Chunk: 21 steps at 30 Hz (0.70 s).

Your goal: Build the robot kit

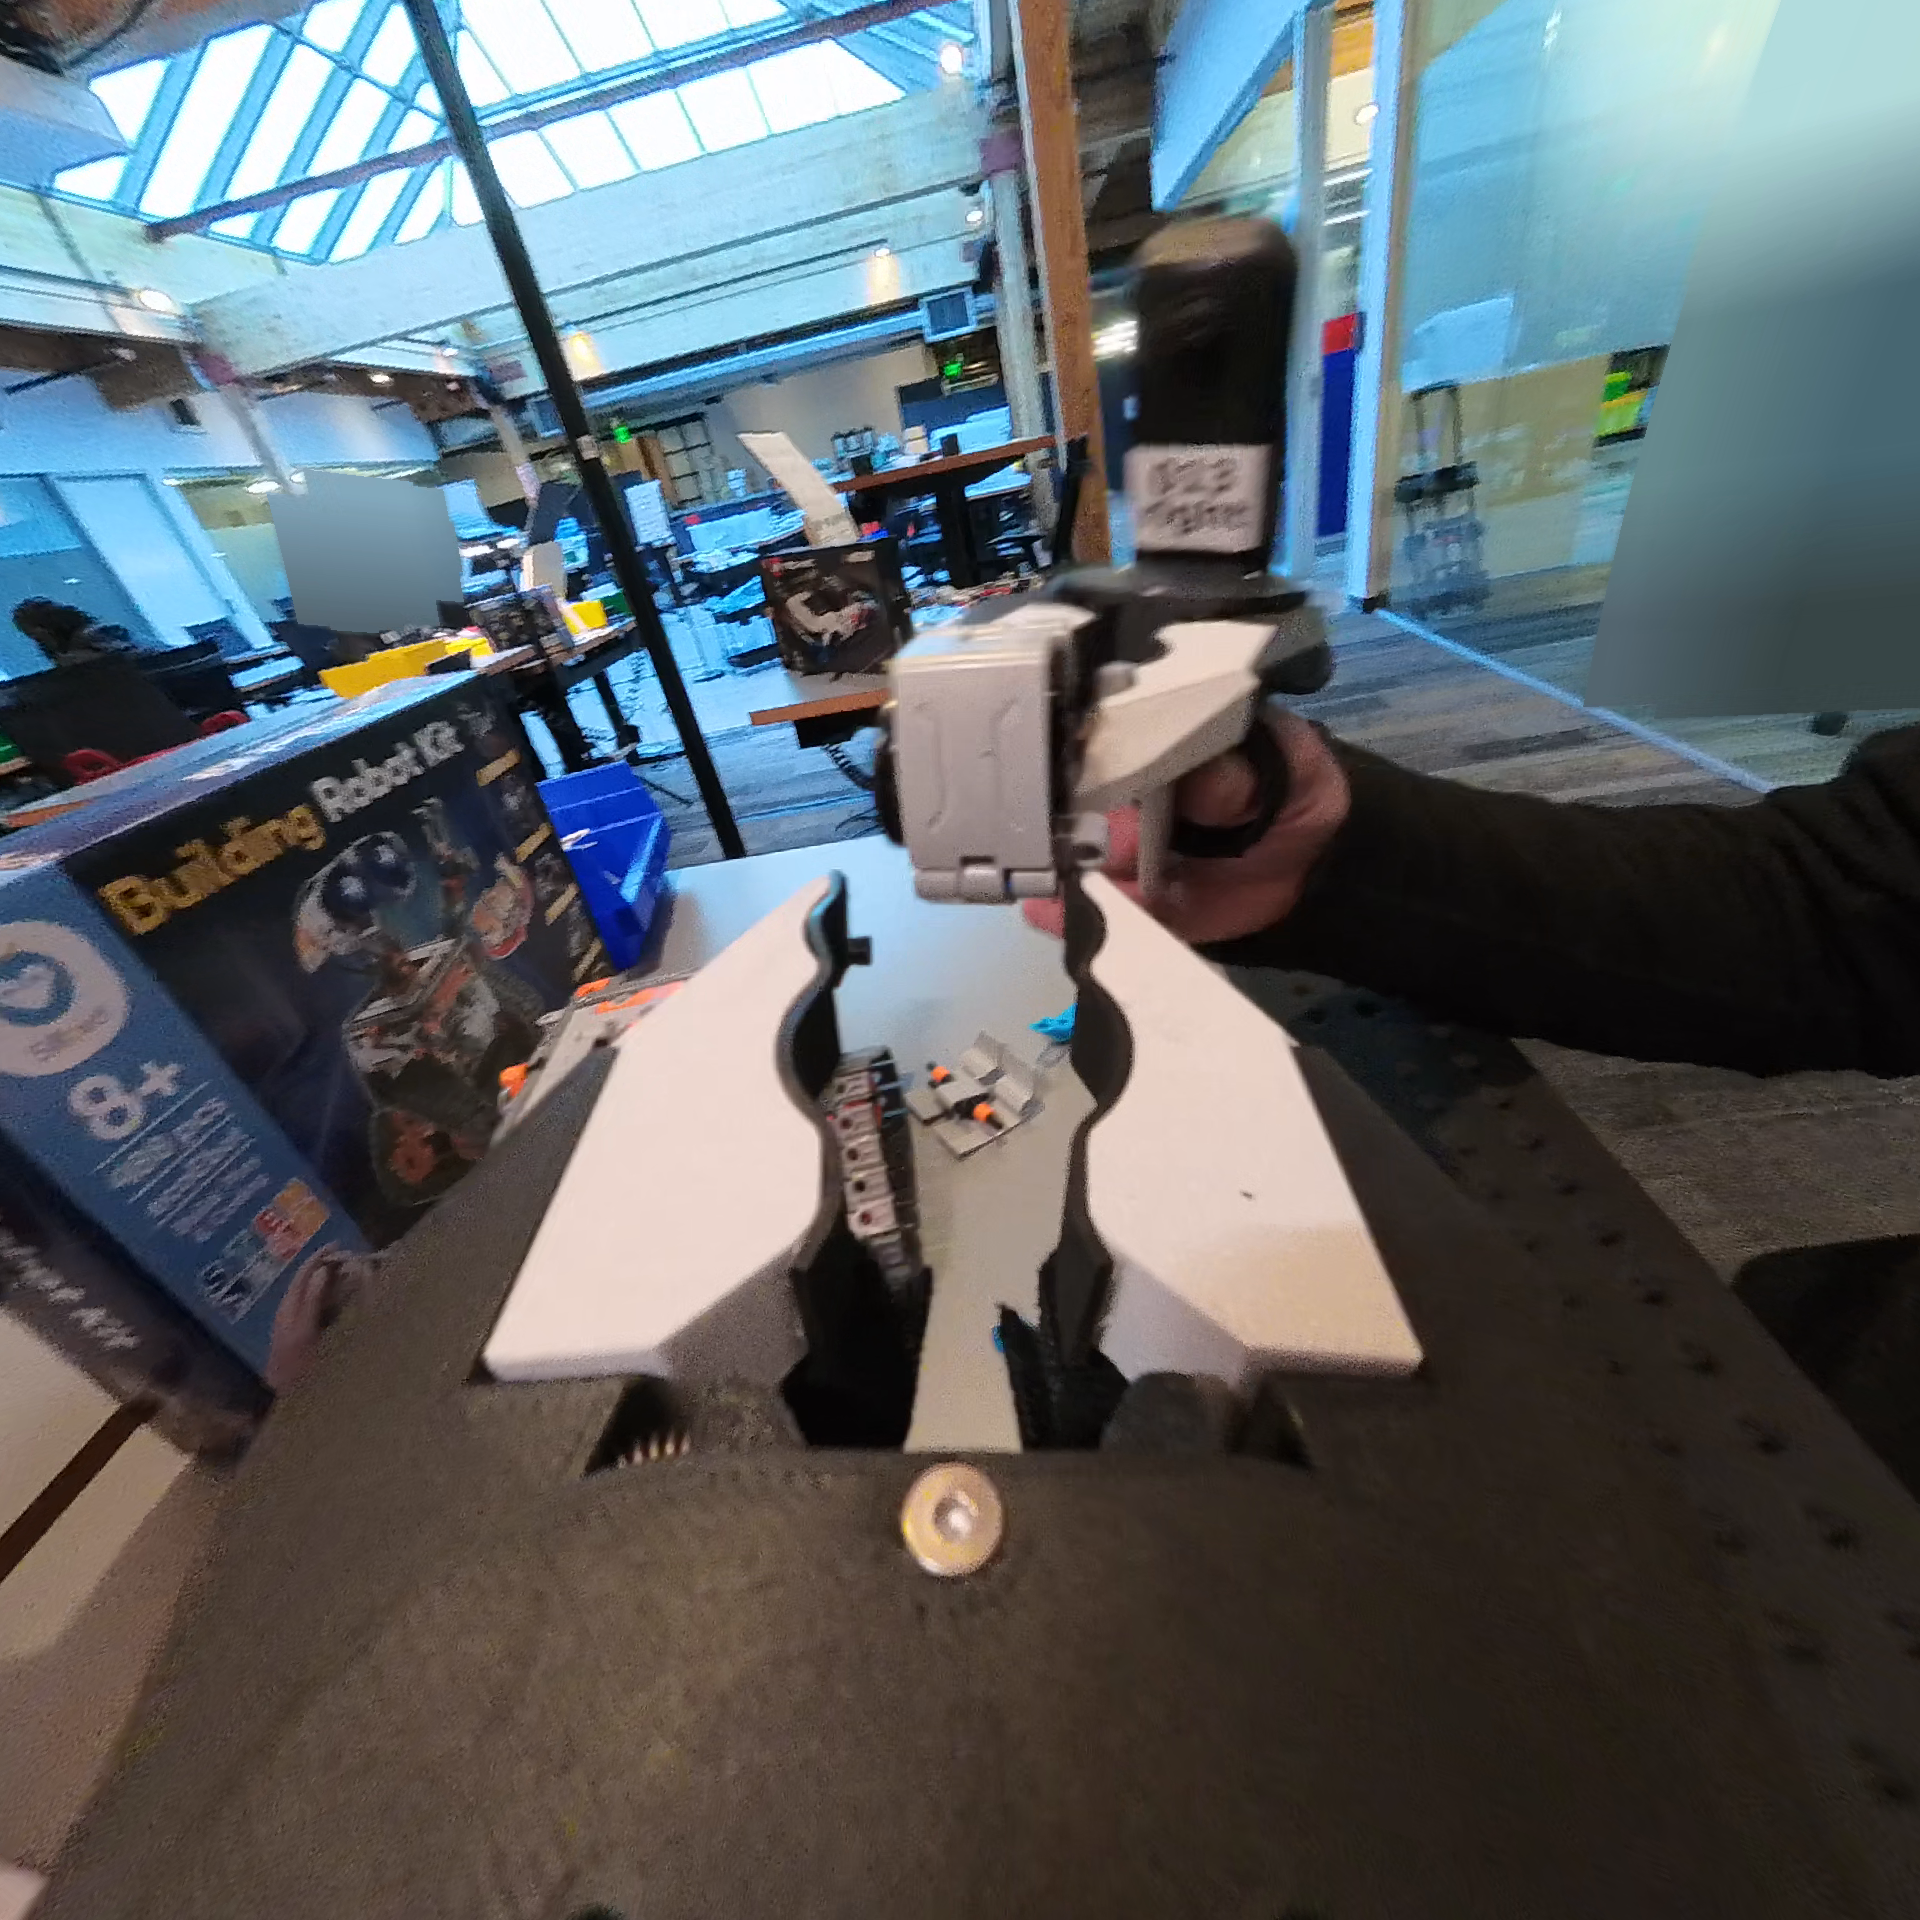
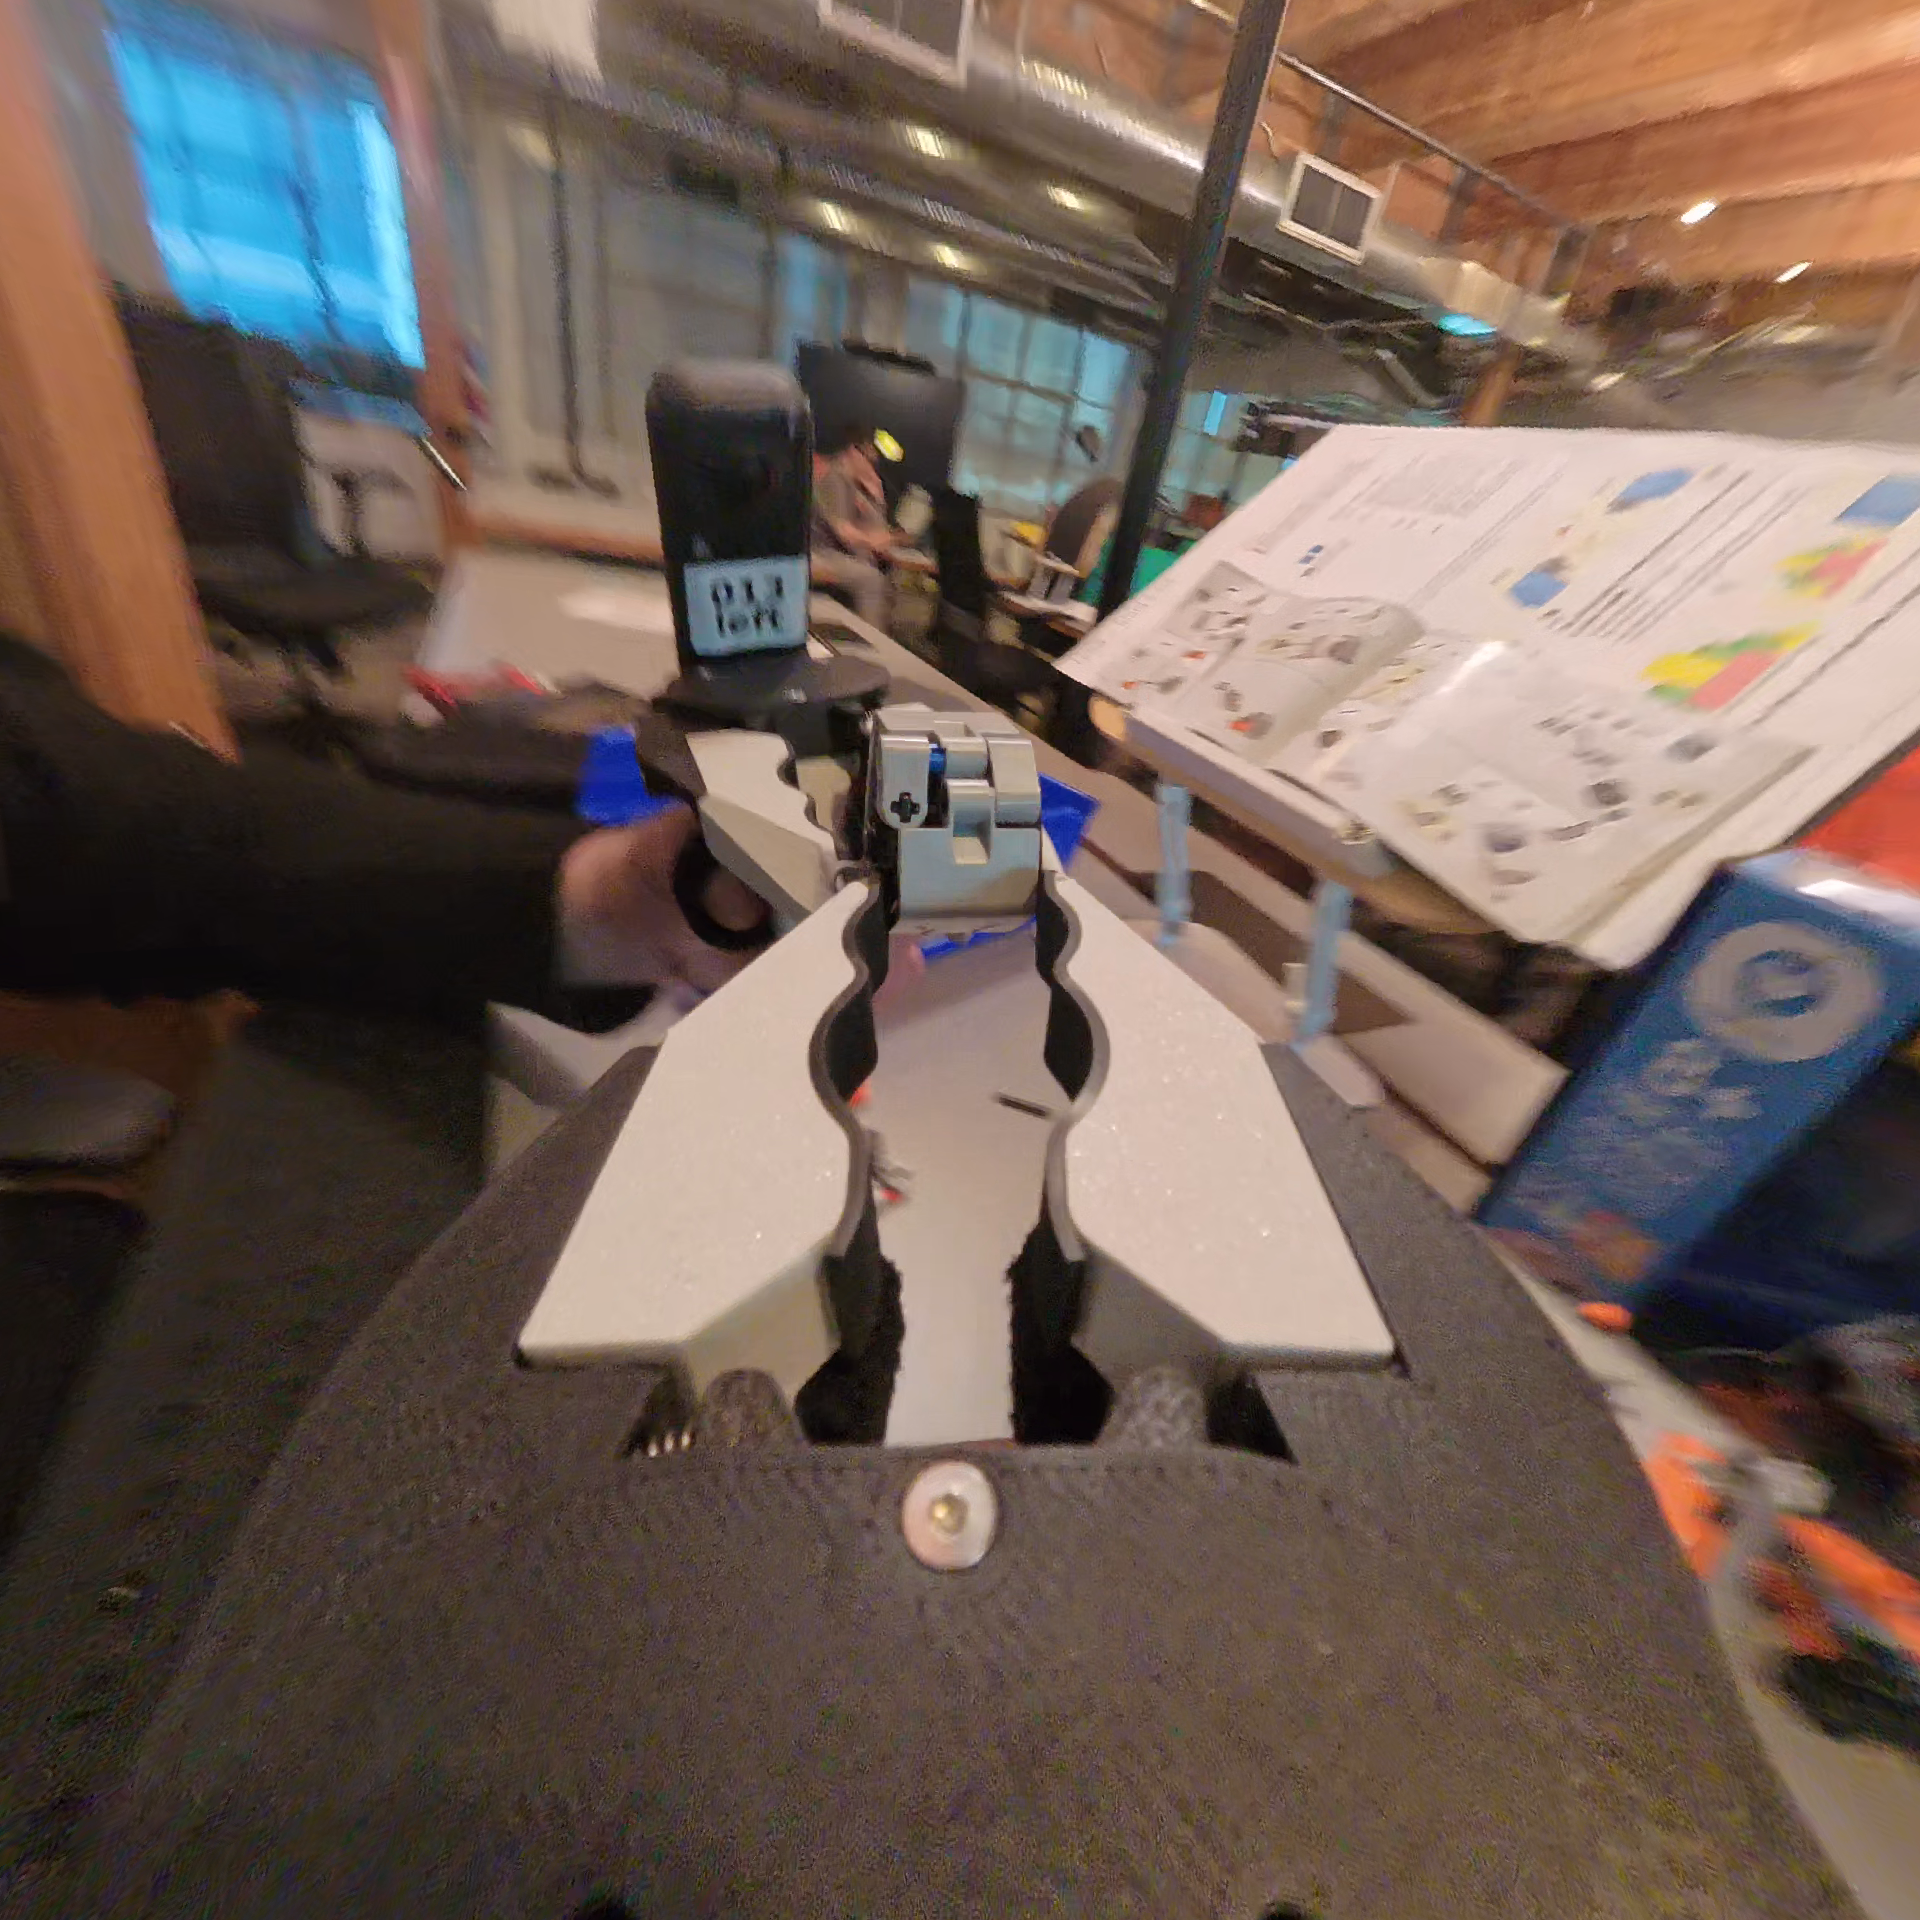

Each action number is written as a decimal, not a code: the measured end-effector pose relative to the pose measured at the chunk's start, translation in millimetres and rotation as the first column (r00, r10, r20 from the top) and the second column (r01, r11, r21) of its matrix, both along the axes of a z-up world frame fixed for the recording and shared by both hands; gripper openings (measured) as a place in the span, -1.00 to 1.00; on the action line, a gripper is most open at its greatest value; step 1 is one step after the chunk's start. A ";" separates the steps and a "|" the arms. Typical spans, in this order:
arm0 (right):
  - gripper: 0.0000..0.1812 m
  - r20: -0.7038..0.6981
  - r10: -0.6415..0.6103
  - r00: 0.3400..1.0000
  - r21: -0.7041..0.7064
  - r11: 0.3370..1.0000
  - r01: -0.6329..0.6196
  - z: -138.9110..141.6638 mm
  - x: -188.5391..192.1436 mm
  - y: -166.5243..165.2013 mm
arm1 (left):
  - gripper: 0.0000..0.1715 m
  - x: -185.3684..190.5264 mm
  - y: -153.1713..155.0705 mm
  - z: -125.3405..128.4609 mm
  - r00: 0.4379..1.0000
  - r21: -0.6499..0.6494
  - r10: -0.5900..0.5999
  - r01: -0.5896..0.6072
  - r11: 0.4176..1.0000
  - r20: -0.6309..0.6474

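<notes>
While right gripper [image 2: 956, 896] sits part-closed, its tips clamp the lower end of a grey brick block [image 2: 961, 831], seen at 12 o'clock in the right wrist view. The block is upright and off the table, in mid-air. Left gripper [image 1: 956, 904] is spread wide, with nothing gripped. Its tips lie either side of the block's bottom edge at 12 o'clock in the left wrist view; I cannot tell if they touch it, as the frame is blurred. A hand [image 1: 1247, 821] at 2 o'clock holds the right gripper's handle.

Under the left jaws lies a grey table [image 1: 748, 894] with a black track strip [image 1: 873, 1164] and small loose parts [image 1: 977, 1101] between the fingers. A kit box [image 1: 260, 987] stands at 9 o'clock, with a blue bin [image 1: 613, 852] just behind it at 10 o'clock. In the right wrist view, an open manual [image 2: 1507, 644] on a tilted stand is at 2 o'clock.
</notes>
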State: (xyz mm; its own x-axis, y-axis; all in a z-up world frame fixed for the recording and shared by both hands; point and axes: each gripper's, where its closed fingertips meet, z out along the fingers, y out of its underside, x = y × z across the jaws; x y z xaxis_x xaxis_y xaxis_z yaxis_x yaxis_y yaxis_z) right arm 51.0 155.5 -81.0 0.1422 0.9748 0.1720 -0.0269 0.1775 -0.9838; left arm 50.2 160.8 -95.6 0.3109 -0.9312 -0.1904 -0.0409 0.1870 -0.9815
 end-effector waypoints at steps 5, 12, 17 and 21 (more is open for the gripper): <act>-0.71 0.175 -0.403 0.898 0.478 0.833 0.280 2.1 2.1 17.2 | -0.32 -10.0 4.7 7.0 1.000 -0.007 0.013 -0.013 1.000 0.023; -0.71 0.074 -0.744 0.664 0.928 0.295 0.227 10.2 -10.6 16.7 | -0.19 -6.9 -3.5 19.3 0.998 -0.058 -0.004 0.007 0.998 0.061; -0.70 -0.046 -0.749 0.661 0.980 0.095 0.176 11.0 -27.6 0.4 | -0.48 -10.5 -1.0 20.4 0.997 -0.091 0.014 -0.007 0.996 0.072; -0.68 -0.030 -0.713 0.700 0.969 0.152 0.196 12.5 -30.1 -1.9 | -0.48 -15.8 1.1 23.3 0.996 0.016 0.079 -0.080 0.997 0.051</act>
